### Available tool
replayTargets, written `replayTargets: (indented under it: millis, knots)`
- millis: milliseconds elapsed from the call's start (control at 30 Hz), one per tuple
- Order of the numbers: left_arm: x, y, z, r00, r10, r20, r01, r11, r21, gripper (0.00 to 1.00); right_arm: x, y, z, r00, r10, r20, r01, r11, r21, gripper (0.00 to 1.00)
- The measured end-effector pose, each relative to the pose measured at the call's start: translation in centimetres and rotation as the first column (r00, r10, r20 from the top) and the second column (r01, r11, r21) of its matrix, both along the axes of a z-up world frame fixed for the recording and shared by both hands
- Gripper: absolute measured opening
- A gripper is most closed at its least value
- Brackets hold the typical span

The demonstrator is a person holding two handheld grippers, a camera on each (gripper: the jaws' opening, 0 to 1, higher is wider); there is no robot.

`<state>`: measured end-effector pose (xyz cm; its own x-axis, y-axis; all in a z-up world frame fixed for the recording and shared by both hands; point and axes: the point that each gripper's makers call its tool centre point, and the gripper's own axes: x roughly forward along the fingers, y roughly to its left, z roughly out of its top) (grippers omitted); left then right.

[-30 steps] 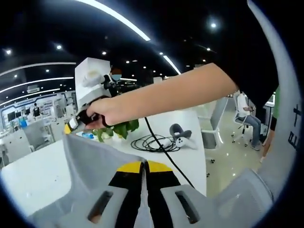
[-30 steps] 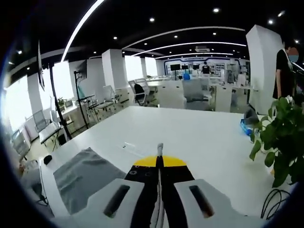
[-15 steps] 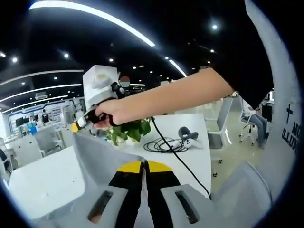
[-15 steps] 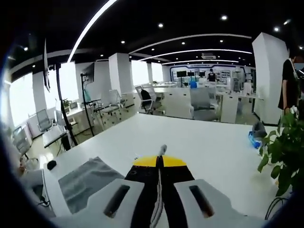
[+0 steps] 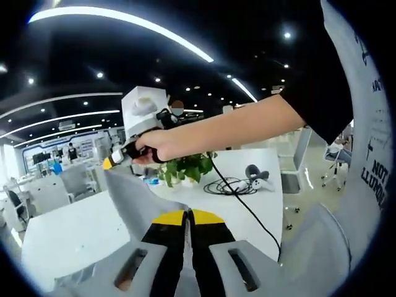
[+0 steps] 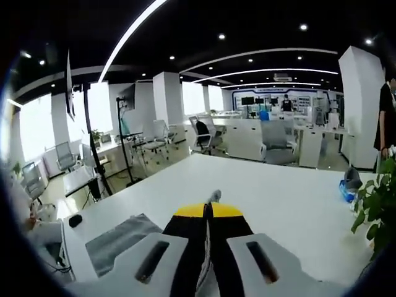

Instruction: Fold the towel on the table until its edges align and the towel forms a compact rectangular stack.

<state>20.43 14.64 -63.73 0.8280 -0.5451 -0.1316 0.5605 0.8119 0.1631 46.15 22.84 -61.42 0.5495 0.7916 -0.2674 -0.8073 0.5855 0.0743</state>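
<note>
White table carries a grey towel (partly lifted), potted plant, coiled cable.

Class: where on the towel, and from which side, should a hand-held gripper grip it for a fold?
Probably at corners: the towel hangs stretched between the left hand-held gripper and right hand-held gripper, each pinching an edge, approaching from the free edge.

Left gripper view: raised above the table, facing across it toward the plant and cables. Right gripper view: lifted high, looking down the long table toward distant desks. Shared: white tabletop, plant.
</note>
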Motion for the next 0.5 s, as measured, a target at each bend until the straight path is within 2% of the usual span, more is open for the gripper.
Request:
replayTargets:
  millis: [300,500]
  knots:
    - [-0.8,3.8,1.2,0.995,0.092,0.025,-0.092,0.996,-0.022,0.02,-1.1,3.1,1.0,0.999,0.043,0.012,-0.043,0.999,0.013,0.0]
    - [-1.3,5.7,1.6,0.991,0.133,0.033,-0.132,0.991,-0.033,0.02,-1.7,4.6,1.5,0.998,0.065,0.02,-0.065,0.998,0.017,0.0]
